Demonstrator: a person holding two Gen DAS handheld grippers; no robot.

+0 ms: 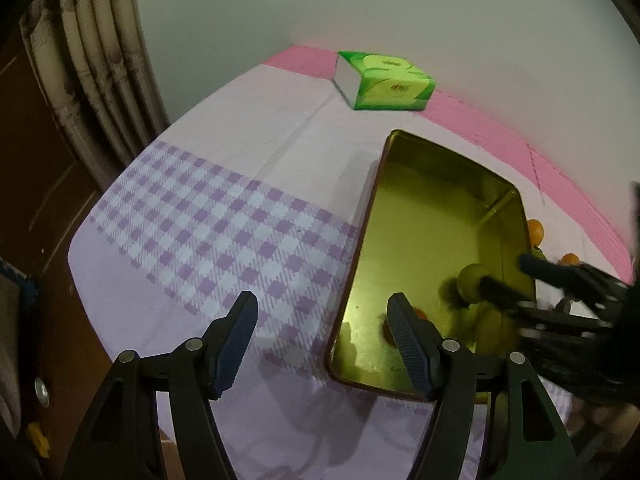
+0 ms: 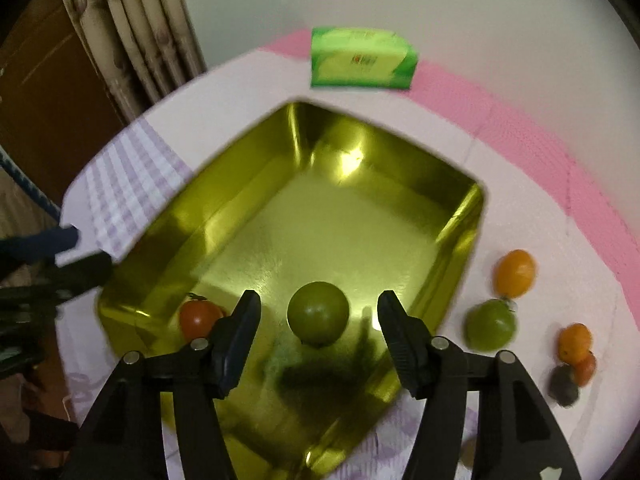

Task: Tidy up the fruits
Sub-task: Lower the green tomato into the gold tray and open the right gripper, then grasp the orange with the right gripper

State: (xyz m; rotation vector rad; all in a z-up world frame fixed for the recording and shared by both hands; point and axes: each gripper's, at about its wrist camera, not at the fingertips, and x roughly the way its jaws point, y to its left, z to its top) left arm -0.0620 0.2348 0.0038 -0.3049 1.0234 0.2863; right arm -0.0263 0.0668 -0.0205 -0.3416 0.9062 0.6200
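A shiny gold tray sits on the cloth-covered table; it also shows in the left wrist view. Inside it lie a green round fruit and a red tomato. My right gripper is open above the tray, its fingers either side of the green fruit, apart from it. In the left wrist view the right gripper reaches over the tray's right wall by the green fruit. My left gripper is open and empty over the tray's left edge.
Outside the tray on the right lie a green fruit, an orange fruit, a second orange fruit, a small red one and a dark one. A green tissue box stands at the back. A curtain hangs at left.
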